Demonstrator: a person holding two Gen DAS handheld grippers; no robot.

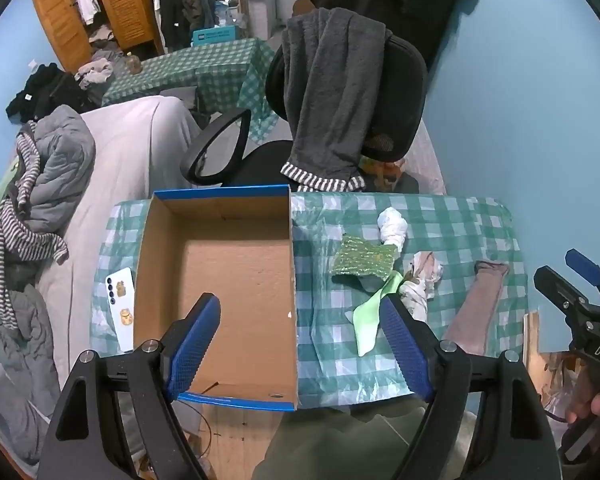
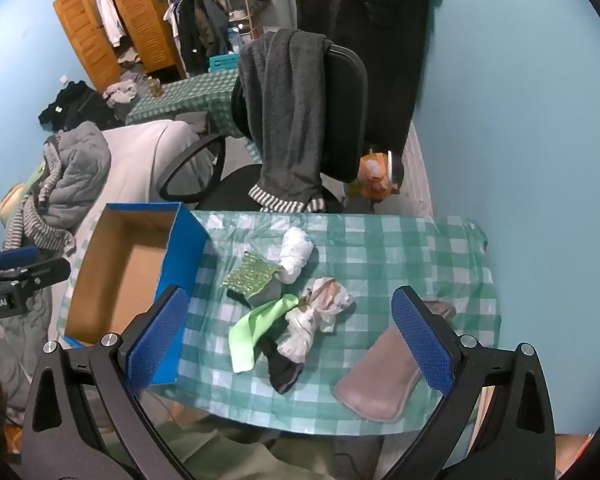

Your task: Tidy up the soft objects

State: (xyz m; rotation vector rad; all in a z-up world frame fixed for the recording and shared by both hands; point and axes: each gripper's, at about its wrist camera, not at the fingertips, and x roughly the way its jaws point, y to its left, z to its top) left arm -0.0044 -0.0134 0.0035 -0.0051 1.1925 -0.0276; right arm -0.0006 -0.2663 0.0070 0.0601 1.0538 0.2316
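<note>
An empty cardboard box with blue outer walls stands at the table's left. Right of it lie soft items: a green knitted pouch, a white knotted bundle, a second pale knotted cloth, a light green cloth, a dark sock and a pinkish-brown sock. My left gripper hangs open above the box's right wall, holding nothing. My right gripper is open over the cloth pile, empty.
The table wears a green checked cloth under clear plastic. A white phone lies left of the box. Behind the table is an office chair draped with a grey towel. A bed with clothes is at left.
</note>
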